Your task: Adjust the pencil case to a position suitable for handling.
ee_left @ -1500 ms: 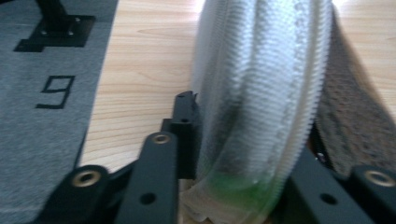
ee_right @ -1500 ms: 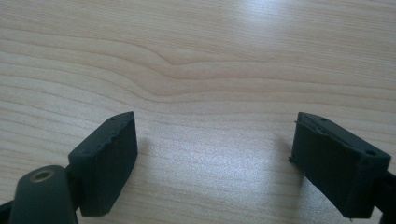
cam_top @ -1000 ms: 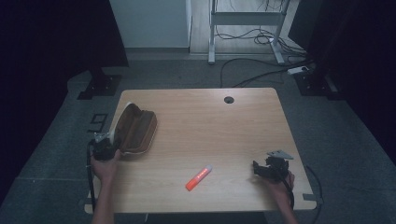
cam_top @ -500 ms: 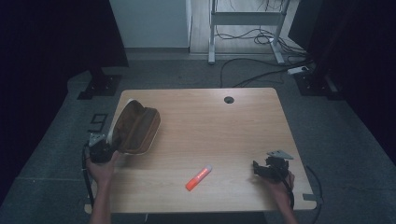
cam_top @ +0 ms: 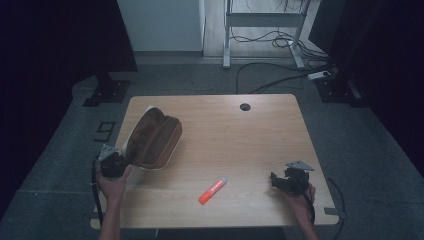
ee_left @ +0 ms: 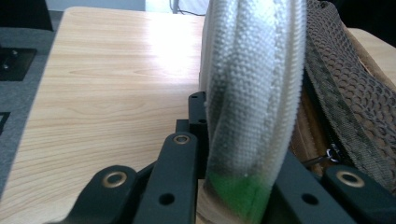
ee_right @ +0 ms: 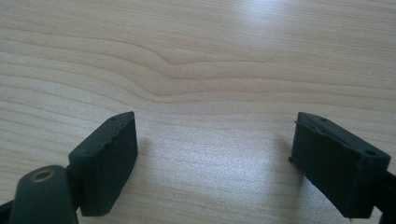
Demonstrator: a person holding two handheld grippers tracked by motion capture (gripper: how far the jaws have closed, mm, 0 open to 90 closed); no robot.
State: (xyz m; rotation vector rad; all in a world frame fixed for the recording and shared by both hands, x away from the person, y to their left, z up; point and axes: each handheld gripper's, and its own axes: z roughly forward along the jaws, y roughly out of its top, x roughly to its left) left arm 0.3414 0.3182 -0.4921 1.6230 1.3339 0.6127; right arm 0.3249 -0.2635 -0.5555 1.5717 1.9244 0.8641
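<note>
Two grippers: my left gripper (cam_top: 120, 161) is clamping the pouch (cam_top: 152, 140) by its pale edge near the table's (cam_top: 240, 145) left side; my right gripper (cam_top: 280, 181) is gaping empty, an orange marker (cam_top: 213, 190) lying between.

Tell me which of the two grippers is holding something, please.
The left gripper is shut on the white fabric edge of the brown pouch, lifting that side. The right gripper rests open on the bare table, away from the orange marker.

Lab: bare desk (cam_top: 260, 130), floor cables (cam_top: 270, 80)
</note>
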